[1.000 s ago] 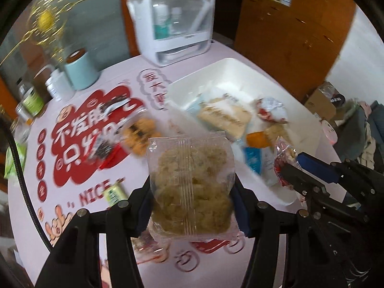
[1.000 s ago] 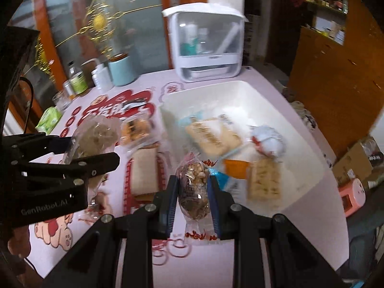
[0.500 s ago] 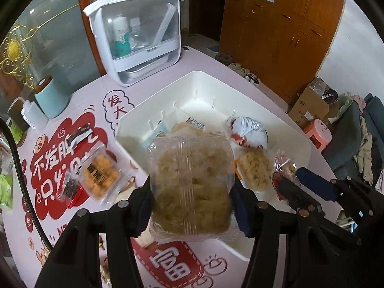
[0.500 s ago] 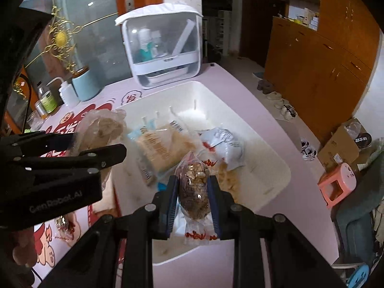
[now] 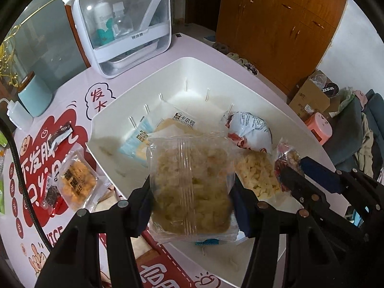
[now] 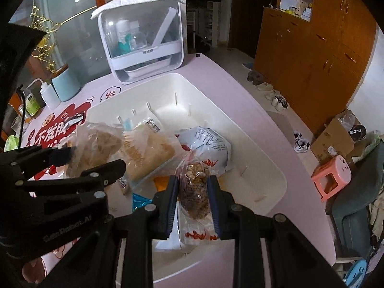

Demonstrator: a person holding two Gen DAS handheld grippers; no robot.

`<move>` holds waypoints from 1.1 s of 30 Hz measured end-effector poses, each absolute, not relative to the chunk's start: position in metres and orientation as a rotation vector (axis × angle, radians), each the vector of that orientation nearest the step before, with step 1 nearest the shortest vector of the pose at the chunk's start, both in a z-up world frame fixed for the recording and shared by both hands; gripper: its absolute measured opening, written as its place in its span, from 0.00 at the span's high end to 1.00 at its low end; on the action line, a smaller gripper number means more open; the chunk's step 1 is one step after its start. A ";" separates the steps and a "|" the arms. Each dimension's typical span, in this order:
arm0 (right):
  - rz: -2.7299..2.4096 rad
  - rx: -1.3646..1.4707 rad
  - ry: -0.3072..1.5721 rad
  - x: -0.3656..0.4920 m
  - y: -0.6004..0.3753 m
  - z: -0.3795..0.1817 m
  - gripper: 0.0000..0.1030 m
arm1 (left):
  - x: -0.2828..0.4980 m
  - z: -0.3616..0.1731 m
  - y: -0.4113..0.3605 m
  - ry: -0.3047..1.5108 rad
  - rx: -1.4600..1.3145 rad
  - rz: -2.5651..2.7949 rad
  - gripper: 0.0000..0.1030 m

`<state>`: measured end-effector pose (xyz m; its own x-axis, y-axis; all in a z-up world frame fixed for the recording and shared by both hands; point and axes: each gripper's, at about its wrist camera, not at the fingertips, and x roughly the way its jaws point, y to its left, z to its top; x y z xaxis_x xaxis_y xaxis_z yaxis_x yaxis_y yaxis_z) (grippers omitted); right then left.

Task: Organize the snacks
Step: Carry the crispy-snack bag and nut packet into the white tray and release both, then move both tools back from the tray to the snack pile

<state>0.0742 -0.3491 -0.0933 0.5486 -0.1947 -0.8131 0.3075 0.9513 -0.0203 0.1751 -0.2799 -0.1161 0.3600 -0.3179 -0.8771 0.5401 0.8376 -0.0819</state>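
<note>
My left gripper [image 5: 190, 187] is shut on a clear packet of pale puffed-rice cake [image 5: 192, 182], held over the near edge of the white bin [image 5: 115, 110]. My right gripper [image 6: 193, 192] is shut on a narrow clear bag of brown nuts [image 6: 194, 187] above the bin's [image 6: 264, 158] near part. In the right wrist view the left gripper [image 6: 72, 163] and its packet [image 6: 96, 148] hang at the left. The right gripper with its nut bag [image 5: 288, 160] shows at the right of the left wrist view. Inside the bin lie a white-and-red bag [image 5: 249, 129], a beige packet [image 6: 148, 151] and several other snacks.
On the pink table with red lettering [image 5: 43, 158] lie an orange snack packet [image 5: 76, 182] and a dark wrapper [image 5: 62, 134]. A white clear-fronted cabinet [image 5: 124, 28] and a light-blue cup [image 5: 36, 96] stand at the back. Wooden cupboards [image 6: 324, 55] and a pink stool [image 6: 333, 180] are to the right.
Both grippers have travelled with their packets from over the table's red lettering to above the white bin. The bin now fills the middle of both views.
</note>
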 end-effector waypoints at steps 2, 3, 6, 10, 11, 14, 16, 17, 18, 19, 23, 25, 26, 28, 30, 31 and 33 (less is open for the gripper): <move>-0.306 0.123 0.955 0.077 -0.351 -0.098 0.75 | 0.177 -0.120 -0.280 1.070 0.235 -0.562 0.43; -0.315 0.117 0.962 0.079 -0.354 -0.100 0.74 | 0.179 -0.122 -0.280 1.073 0.236 -0.563 0.38; -0.311 0.093 0.970 0.081 -0.356 -0.106 0.71 | 0.182 -0.123 -0.276 1.067 0.220 -0.547 0.19; -0.305 0.076 0.938 0.079 -0.353 -0.103 0.51 | 0.187 -0.122 -0.267 1.083 0.146 -0.581 0.19; -0.306 0.076 0.933 0.079 -0.352 -0.103 0.51 | 0.188 -0.121 -0.265 1.087 0.139 -0.582 0.19; -0.302 0.082 0.931 0.080 -0.351 -0.101 0.51 | 0.188 -0.121 -0.262 1.084 0.141 -0.567 0.19; -0.298 0.081 0.933 0.079 -0.350 -0.101 0.51 | 0.186 -0.119 -0.261 1.082 0.138 -0.564 0.19; -0.295 0.080 0.934 0.079 -0.349 -0.101 0.51 | 0.186 -0.118 -0.260 1.082 0.137 -0.561 0.19; -0.294 0.077 0.935 0.079 -0.348 -0.101 0.51 | 0.185 -0.117 -0.259 1.080 0.136 -0.558 0.19; -0.296 0.075 0.935 0.078 -0.347 -0.101 0.51 | 0.184 -0.116 -0.258 1.078 0.136 -0.557 0.19; -0.291 0.077 0.931 0.075 -0.344 -0.097 0.51 | 0.180 -0.113 -0.253 1.076 0.140 -0.550 0.19; -0.292 0.075 0.932 0.074 -0.342 -0.096 0.51 | 0.178 -0.110 -0.251 1.078 0.143 -0.552 0.19; -0.290 0.074 0.933 0.074 -0.341 -0.095 0.51 | 0.177 -0.108 -0.250 1.077 0.147 -0.551 0.19; -0.287 0.075 0.930 0.072 -0.339 -0.093 0.51 | 0.174 -0.103 -0.249 1.068 0.161 -0.552 0.19; -0.282 0.077 0.926 0.070 -0.338 -0.090 0.51 | 0.171 -0.095 -0.247 1.048 0.179 -0.552 0.19; -0.278 0.078 0.923 0.069 -0.336 -0.088 0.51 | 0.170 -0.091 -0.246 1.040 0.185 -0.551 0.19; -0.279 0.073 0.919 0.068 -0.333 -0.083 0.51 | 0.168 -0.083 -0.243 1.025 0.193 -0.548 0.19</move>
